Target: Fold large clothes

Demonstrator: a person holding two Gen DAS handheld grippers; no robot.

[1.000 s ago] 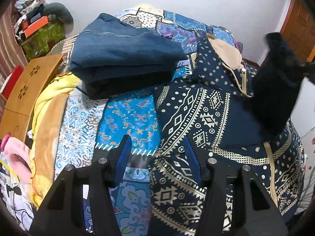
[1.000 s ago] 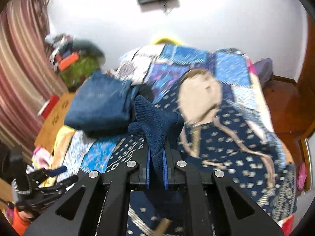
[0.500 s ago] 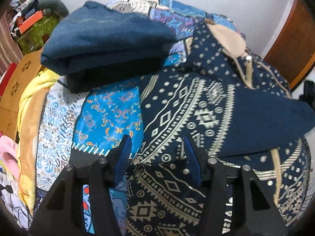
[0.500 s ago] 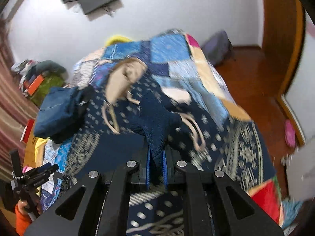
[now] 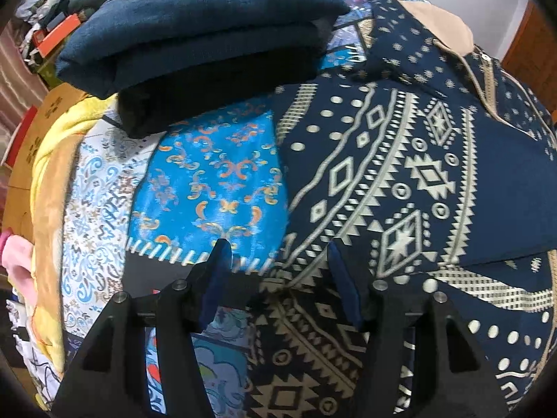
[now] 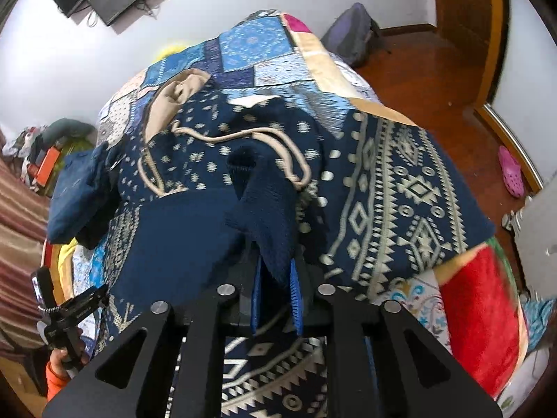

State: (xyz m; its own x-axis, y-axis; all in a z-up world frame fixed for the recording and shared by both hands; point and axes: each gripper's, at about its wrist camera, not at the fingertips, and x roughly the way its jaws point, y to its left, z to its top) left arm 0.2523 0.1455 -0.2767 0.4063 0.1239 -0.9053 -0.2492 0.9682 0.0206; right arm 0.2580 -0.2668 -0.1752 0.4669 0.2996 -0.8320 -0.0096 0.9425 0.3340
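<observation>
The navy patterned hoodie (image 5: 400, 181) lies spread across the bed (image 5: 209, 181), its hood with the beige lining up toward the wall and its drawstring (image 6: 243, 136) looped over the chest. The step in hand looks like the sleeve fold: the sleeve (image 6: 268, 209) has been brought across the body and lies over the chest — its ribbed cuff end sits between the fingers of the right gripper (image 6: 276, 296). Those fingers have just been opening; they stand narrow, with a gap showing beside the cloth on each side, so the grip looks released rather than pressing.

The left gripper (image 5: 278, 278) hangs over the hoodie's near edge, where cloth meets the blue bedspread. Its fingers (image 5: 217, 278) stand about half apart with nothing between them.

A stack of folded clothes (image 5: 209, 35) (dark blue on top, black below) sits just beside the hoodie, toward the wall.

Next, I'd judge, the right gripper must lift clear without dragging the cuff back — then the left closes on the near edge or the other sleeve for the matching fold.
</observation>
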